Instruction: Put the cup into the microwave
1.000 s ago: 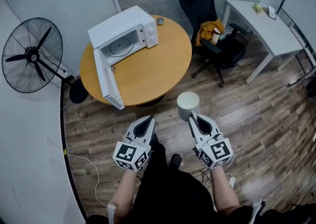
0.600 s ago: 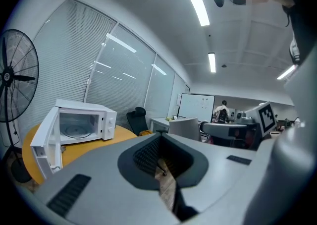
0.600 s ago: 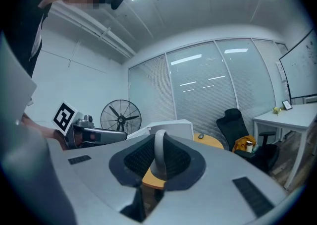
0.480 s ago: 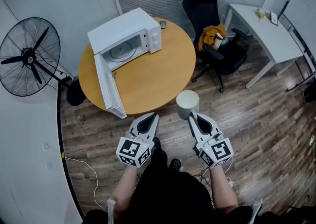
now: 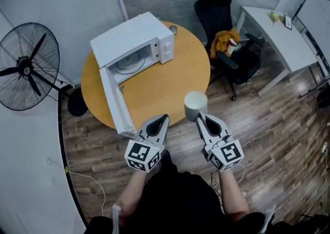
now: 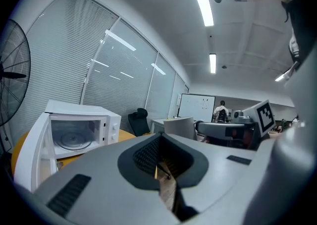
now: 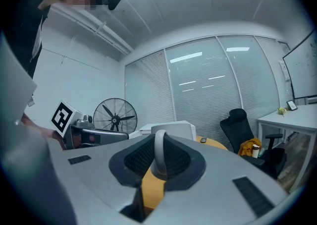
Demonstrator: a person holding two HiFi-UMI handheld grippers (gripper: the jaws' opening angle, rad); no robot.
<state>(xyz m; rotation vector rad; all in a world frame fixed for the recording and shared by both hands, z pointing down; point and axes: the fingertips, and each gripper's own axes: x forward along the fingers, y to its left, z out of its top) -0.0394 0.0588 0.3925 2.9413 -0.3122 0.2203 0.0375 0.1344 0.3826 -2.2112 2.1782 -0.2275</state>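
A pale grey cup (image 5: 196, 105) hangs over the wooden floor just off the round table's near edge, and my right gripper (image 5: 199, 117) is shut on its handle. In the right gripper view the handle (image 7: 159, 153) stands upright between the jaws with the cup body (image 7: 174, 131) beyond. The white microwave (image 5: 135, 39) sits at the table's far left, its door (image 5: 114, 108) swung wide open and the turntable showing. My left gripper (image 5: 163, 119) is held level beside the right one, jaws together and empty; in its own view the left gripper (image 6: 158, 168) faces the microwave (image 6: 79, 130).
The round wooden table (image 5: 170, 81) is straight ahead. A standing fan (image 5: 28, 65) is on the left. A black office chair (image 5: 229, 47) with a yellow cloth and a white desk (image 5: 276, 34) are on the right. Cables lie on the floor by the feet.
Both grippers, the cup still in the right one, have moved forward toward the table. The table and microwave now lie nearer in the head view.
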